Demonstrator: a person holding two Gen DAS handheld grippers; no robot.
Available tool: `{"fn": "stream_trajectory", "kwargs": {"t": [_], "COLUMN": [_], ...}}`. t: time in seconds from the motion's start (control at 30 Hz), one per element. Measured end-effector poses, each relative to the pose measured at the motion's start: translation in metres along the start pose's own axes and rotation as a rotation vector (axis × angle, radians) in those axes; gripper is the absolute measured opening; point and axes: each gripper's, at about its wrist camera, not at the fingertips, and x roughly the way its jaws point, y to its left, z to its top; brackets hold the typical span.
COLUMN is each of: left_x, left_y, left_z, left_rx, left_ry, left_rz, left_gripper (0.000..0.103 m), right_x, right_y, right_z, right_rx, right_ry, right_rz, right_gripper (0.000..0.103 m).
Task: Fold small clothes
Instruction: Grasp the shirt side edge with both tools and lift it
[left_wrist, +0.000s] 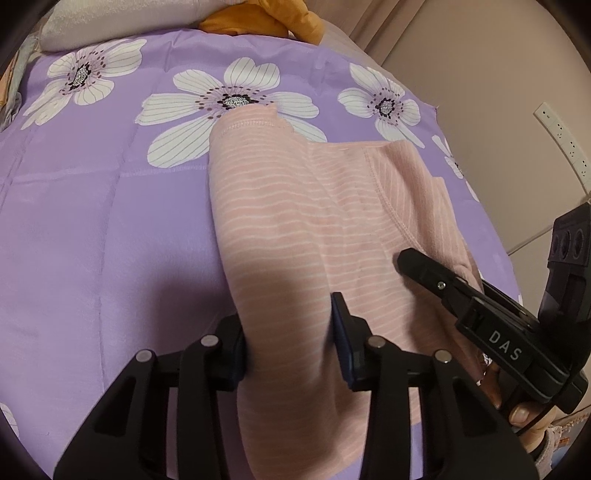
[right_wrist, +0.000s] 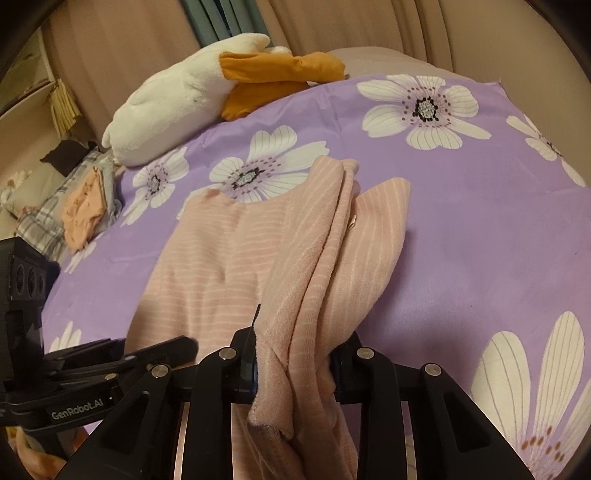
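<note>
**Both grippers on the near hem**

The left gripper (left_wrist: 290, 345) and right gripper (right_wrist: 293, 363) each pinch the pink striped garment (left_wrist: 295, 221) lying mid-quilt (left_wrist: 92, 221). Best now: lift evenly, keep the hem taut, carry it toward the far edge's neckline.

both grippers were built of matte black plastic with silver round screws at the linkage joints. dark blue pads lined the left gripper (left_wrist: 290, 343). "das" was printed in white on the right gripper (right_wrist: 291, 360), "genrobot.ai" on the left.
</note>
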Motion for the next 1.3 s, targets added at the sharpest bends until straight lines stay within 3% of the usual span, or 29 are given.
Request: {"fn": "stream_trajectory", "kwargs": {"t": [0.8,1.3], "left_x": [-0.027,-0.066], "left_y": [0.01,0.022], "left_z": [-0.023,-0.039], "left_rx": [-0.023,-0.042], "left_ry": [-0.006,-0.048], "left_rz": [-0.007,-0.006], "left_gripper": [0.036,0.036], "right_x": [-0.026,-0.046], "right_y": [0.031,0.056], "right_z": [-0.015,-0.025], "right_rx": [-0.063,-0.099], "right_ry": [-0.031,-0.059], "right_rz": [0.045,0.085], "right_gripper": [0.029,0.029]}}
